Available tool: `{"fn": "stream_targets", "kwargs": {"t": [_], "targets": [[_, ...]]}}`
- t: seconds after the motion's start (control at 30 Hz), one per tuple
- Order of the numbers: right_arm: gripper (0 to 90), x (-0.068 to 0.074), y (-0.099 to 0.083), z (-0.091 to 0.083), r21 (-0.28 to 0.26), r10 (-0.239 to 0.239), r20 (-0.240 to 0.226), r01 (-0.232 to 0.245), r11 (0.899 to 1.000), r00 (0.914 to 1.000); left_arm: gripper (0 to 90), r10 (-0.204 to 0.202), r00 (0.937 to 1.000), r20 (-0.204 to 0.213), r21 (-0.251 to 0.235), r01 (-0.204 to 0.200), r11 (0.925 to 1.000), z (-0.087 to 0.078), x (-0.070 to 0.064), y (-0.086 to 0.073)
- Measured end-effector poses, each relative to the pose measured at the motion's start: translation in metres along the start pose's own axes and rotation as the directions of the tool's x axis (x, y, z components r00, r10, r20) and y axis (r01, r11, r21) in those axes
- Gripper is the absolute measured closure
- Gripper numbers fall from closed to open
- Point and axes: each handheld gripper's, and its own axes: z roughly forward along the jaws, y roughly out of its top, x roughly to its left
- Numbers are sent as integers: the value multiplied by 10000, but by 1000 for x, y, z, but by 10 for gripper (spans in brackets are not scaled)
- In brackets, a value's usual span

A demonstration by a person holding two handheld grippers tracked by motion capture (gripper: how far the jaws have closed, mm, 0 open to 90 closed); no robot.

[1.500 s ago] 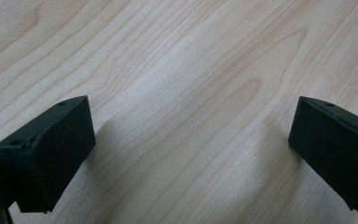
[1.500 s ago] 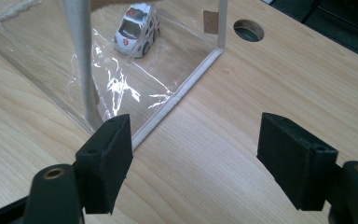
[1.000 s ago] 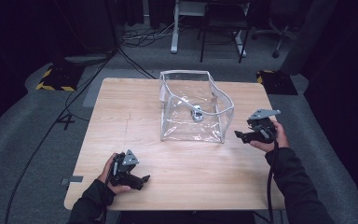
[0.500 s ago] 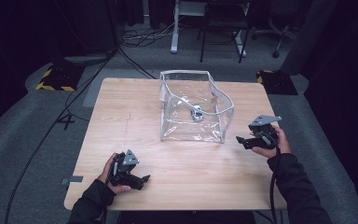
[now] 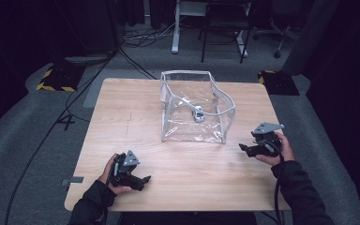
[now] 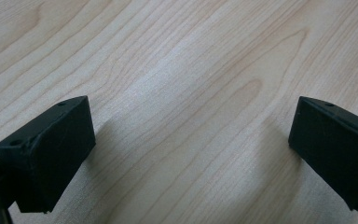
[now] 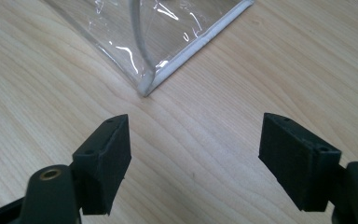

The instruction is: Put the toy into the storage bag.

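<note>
A clear plastic bag (image 5: 194,110) with white piping stands open in the middle of the wooden table (image 5: 122,117), and a small grey object (image 5: 198,114) lies inside it. My right gripper (image 5: 243,149) hovers to the right of the bag's near corner (image 7: 145,88), jaws wide apart, nothing between them. My left gripper (image 5: 143,180) rests near the table's front left, open over bare wood (image 6: 191,116).
The table's front edge (image 5: 168,206) runs close to both hands. Beyond the table are cables (image 5: 136,35) on the grey floor, a white desk leg (image 5: 174,28), a chair (image 5: 225,28) and yellow-black marked plates (image 5: 54,79).
My right gripper has drifted toward the person and slightly right, away from the bag. The left gripper has stayed where it was.
</note>
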Motion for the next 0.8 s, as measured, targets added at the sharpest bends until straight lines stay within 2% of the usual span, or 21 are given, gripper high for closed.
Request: {"fn": "stream_targets", "kwargs": {"t": [0.23, 0.8], "targets": [[252, 5, -10, -3, 58, -164, -30, 164, 9998, 9999, 6, 17, 10000, -8, 2, -17, 10000, 0, 0, 0], [242, 15, -35, -11, 100, -208, -206, 211, 9997, 9996, 6, 16, 10000, -33, 13, -16, 10000, 0, 0, 0]]}}
